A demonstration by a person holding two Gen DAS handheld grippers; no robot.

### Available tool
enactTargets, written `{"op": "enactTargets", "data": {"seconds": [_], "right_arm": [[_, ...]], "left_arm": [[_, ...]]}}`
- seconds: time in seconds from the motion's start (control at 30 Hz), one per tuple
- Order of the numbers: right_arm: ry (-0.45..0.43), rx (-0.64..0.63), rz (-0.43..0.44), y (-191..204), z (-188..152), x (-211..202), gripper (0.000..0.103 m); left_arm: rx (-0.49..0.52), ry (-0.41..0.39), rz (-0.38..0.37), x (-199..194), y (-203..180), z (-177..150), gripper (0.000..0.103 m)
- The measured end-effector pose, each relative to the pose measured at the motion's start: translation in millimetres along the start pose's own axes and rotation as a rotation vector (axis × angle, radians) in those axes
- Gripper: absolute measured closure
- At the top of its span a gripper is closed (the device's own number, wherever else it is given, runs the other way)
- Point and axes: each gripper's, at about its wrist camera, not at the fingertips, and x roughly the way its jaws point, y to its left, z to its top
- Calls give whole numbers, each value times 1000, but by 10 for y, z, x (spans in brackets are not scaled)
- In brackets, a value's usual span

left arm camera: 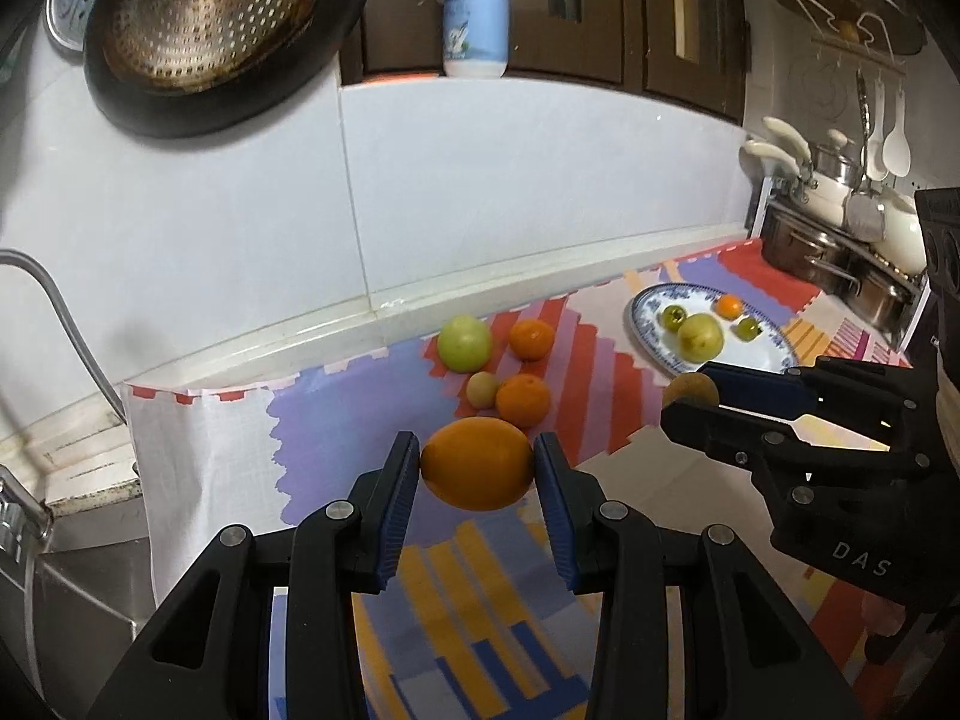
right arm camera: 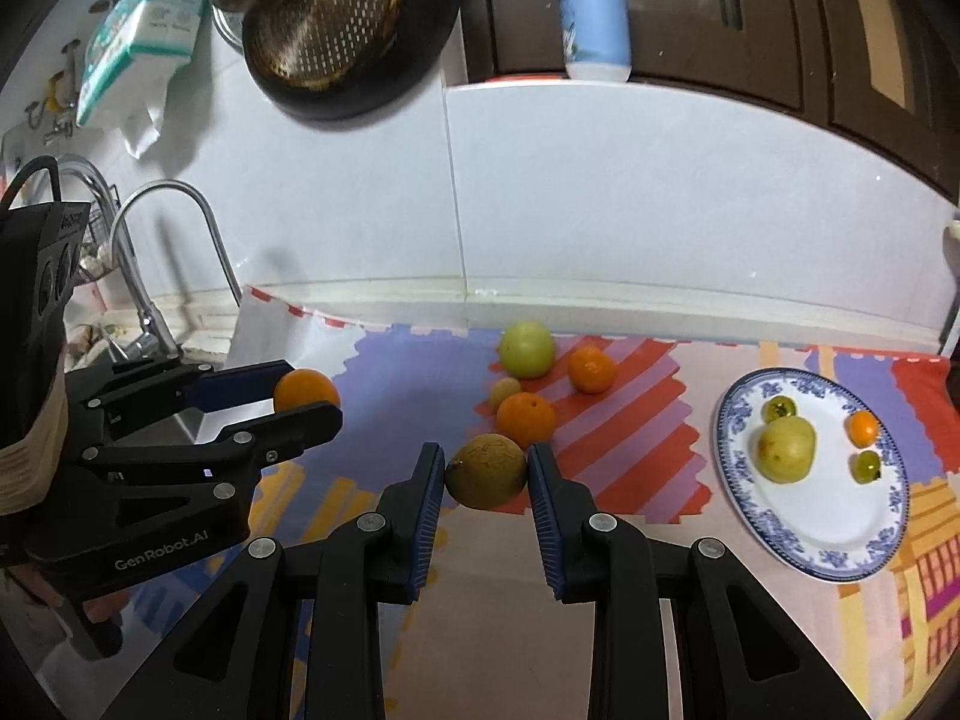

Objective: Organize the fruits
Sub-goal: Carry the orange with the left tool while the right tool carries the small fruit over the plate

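A surface [right arm camera: 600, 600] covered by a patterned cloth of red, purple, orange and blue runs along a white tiled wall [right arm camera: 600, 192], with a sink and curved tap [right arm camera: 174, 222] at its left end. High on the wall hangs a dark pan holding a perforated metal colander [right arm camera: 336, 18], and a white and blue bottle [right arm camera: 591, 12] stands on the ledge above the tiles.

At the right of the cloth lies an oval blue-patterned plate [right arm camera: 750, 516]. It carries a yellow-green apple [right arm camera: 785, 449], two small green tomatoes and a small orange fruit [right arm camera: 863, 426] at its far right side.

The left tongs [left arm camera: 477, 467] are clenched on a large orange [left arm camera: 477, 463], pinched on both sides between the blue pads and held above the cloth. In the right wrist view the same orange shows at the left, over the edge of the cloth near the sink.

The right tongs [right arm camera: 485, 471] are grasping a brownish-green round fruit [right arm camera: 485, 471], both pads touching its sides, near the middle of the cloth.

Beyond both held fruits, toward the wall, a loose group rests on the red-striped patch: a green apple [right arm camera: 527, 348] farthest, a tangerine [right arm camera: 591, 369] just to its right, a second tangerine [right arm camera: 525, 419] nearer, and a small pale yellow fruit [right arm camera: 504, 393] touching that one on its left.
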Motion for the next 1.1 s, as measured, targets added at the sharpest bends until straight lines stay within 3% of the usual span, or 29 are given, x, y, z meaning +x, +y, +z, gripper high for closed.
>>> {"op": "enactTargets", "data": {"seconds": [0.43,1.1], "right_arm": [[-51,7,-10,-339,-56,-484,73],[-90,18,-50,-1329,-127,-1012,73]], "left_arm": [[0,-59,-3,-230,-550,184,64],[7,-75,-42,-10,-1625,527,64]]}}
